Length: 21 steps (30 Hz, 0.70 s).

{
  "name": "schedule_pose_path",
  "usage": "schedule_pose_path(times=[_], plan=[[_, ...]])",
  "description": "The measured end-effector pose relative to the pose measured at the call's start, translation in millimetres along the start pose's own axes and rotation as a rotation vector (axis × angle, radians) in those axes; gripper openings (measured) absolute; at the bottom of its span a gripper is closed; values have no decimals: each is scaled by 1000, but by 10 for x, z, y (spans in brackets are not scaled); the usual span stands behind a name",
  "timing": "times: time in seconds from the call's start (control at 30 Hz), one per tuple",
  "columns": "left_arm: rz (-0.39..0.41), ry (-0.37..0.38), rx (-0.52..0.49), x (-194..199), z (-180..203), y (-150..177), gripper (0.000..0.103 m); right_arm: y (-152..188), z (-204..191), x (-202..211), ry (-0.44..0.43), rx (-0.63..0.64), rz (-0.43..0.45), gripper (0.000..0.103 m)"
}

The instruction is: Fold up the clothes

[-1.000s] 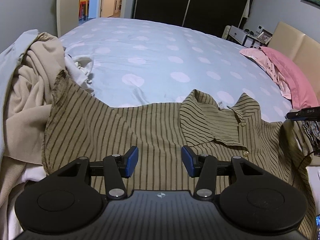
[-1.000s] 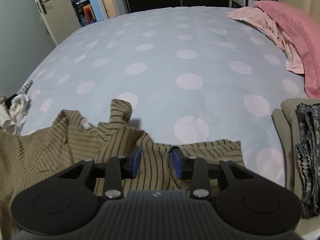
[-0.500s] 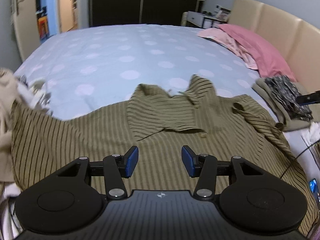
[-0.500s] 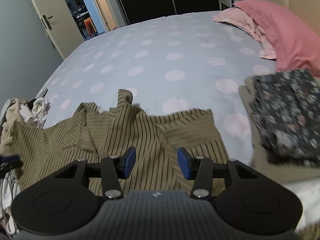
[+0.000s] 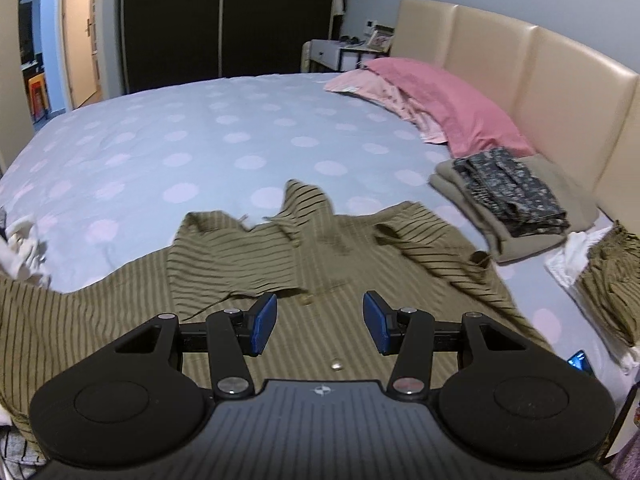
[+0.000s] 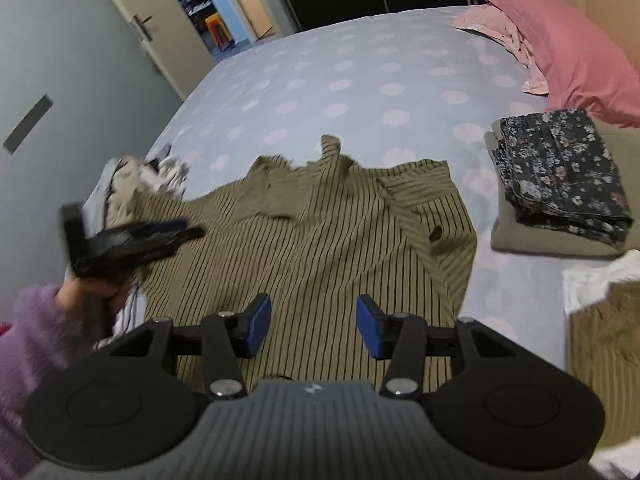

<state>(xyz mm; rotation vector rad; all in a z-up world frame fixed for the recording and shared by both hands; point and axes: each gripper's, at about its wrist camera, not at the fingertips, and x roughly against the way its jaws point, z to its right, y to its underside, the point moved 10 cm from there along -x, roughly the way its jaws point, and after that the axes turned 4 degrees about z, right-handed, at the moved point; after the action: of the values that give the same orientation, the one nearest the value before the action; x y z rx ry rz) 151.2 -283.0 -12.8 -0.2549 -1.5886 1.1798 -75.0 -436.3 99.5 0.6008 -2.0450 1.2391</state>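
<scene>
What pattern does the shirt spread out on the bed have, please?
Olive with thin dark stripes, clearest in the right wrist view: shirt.

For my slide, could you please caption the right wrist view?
Open right gripper above an olive striped shirt spread on the polka-dot bed.

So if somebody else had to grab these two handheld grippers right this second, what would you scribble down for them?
Left gripper: open, holding nothing, above the striped shirt's front.
Right gripper: open, holding nothing, above the shirt's lower part.
The shirt lies spread on the dotted bedspread, collar away from you, its right sleeve flopped over the body. No fold looks made yet.
Already folded: the floral garment on top of a beige one, near the pink pillow.
More unfolded clothes sit in a pile to the left.
Left to do: probably flatten the shirt, fold it, stack it, then take the pile.
</scene>
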Motion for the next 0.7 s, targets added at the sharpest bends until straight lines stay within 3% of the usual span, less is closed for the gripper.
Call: schedule_pose_path(times=[0.17,0.37,0.5,0.7], plan=[[7,17,-15,-23,242,-35,49,263,-176,468,16,30,-72,54],[-15,23,-31,-155,423,8,49,667,-217,608,25,128,-176,54],[-27,16,-16,-321,463,31,49,770,-36,351,1,102,-154,54],[-65,19,7,-740,480,93,49,808,420,-379,-6,12,-57,52]])
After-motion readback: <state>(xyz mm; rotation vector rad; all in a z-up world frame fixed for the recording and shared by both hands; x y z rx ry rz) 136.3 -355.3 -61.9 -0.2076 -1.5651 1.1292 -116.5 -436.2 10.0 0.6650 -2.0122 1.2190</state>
